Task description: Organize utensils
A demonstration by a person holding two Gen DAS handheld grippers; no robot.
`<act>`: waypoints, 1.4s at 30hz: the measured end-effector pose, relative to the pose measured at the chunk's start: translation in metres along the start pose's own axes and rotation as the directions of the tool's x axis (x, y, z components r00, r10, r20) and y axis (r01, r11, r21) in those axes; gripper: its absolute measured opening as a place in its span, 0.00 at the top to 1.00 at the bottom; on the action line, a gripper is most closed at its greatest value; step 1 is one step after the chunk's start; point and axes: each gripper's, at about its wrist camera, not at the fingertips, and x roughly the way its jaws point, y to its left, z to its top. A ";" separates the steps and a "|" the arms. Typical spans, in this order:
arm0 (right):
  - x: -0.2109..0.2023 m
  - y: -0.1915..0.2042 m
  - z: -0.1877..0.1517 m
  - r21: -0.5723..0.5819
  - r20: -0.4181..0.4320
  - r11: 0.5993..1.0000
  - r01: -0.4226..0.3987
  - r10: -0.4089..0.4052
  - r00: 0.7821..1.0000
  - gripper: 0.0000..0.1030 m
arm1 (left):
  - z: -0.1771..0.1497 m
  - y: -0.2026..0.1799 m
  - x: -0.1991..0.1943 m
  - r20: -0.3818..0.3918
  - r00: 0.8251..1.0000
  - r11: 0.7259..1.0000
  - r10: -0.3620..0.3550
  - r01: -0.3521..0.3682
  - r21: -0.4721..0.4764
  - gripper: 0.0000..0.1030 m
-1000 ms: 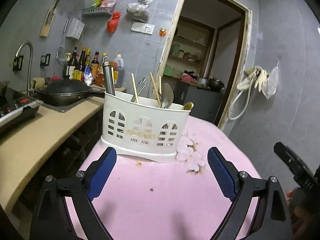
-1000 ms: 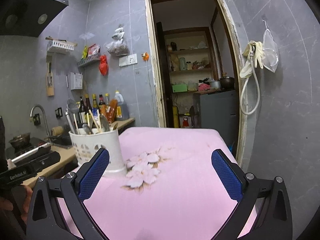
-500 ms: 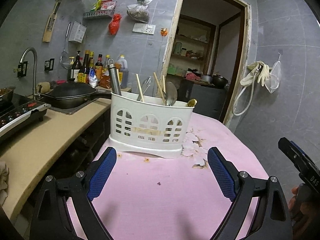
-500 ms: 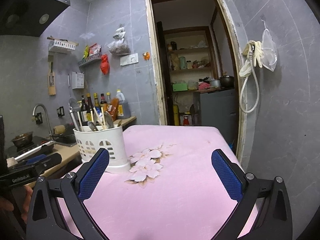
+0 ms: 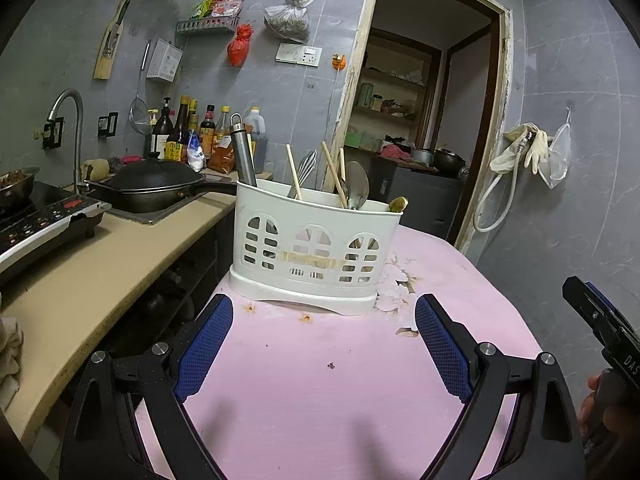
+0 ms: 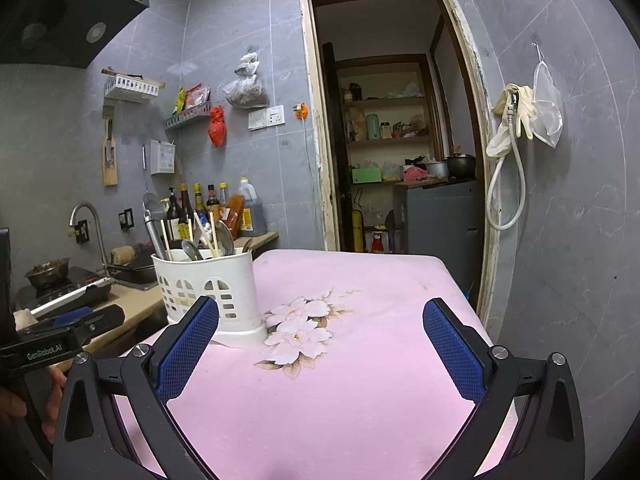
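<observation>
Two grippers, both spread wide and empty over a pink tablecloth [image 5: 320, 400]. Nearest in the left wrist view: left gripper [image 5: 324, 344], blue-padded fingers [image 5: 206, 346] splayed either side of bare cloth flecked with small brown stains. At that view's right edge, part of the right gripper's black body, held in a hand [image 5: 596, 408]. Nearest in the right wrist view: right gripper [image 6: 320, 348], blue pads [image 6: 452, 354] equally far apart, nothing between them but cloth and a printed flower motif [image 6: 298, 332]. Low at the left edge there, the left gripper's body, marked GenRobot.AI, gripped by a hand [image 6: 24, 404]. Just beyond the left gripper's fingertips, standing upright on the cloth: a white plastic utensil caddy [image 5: 316, 246] with arched cut-outs, near the table's left edge and beside the flower motif. Poking out of the caddy: a steel tube handle [image 5: 242, 152] at the left end, wooden chopsticks [image 5: 334, 174], a metal spoon [image 5: 358, 190], and a small brass-coloured spoon tip [image 5: 398, 204] at the right end. Left of the table, a beige countertop [image 5: 100, 264] carrying an induction cooker [image 5: 44, 220] and a lidded black wok [image 5: 154, 186], with a curved tap [image 5: 72, 128] behind. Farther back against grey tiled wall, a row of sauce bottles [image 5: 192, 132], a hanging strainer [image 5: 138, 112], wire shelves and a red bag [image 5: 238, 44]. Farthest off, an open doorway [image 6: 396, 140] onto pantry shelves, and on the right wall a white hose with gloves [image 6: 512, 120].
</observation>
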 end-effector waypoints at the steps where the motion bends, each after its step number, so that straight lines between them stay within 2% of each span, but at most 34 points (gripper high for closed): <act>1: 0.000 0.000 0.000 0.000 -0.001 1.000 -0.001 0.001 1.000 0.00 | 0.000 0.000 0.000 0.002 1.000 1.000 0.001 -0.001 0.003 0.13; 42: 0.010 -0.001 -0.008 0.012 -0.025 1.000 -0.003 0.003 1.000 0.00 | -0.004 0.011 0.012 -0.026 1.000 1.000 0.010 -0.010 0.000 0.13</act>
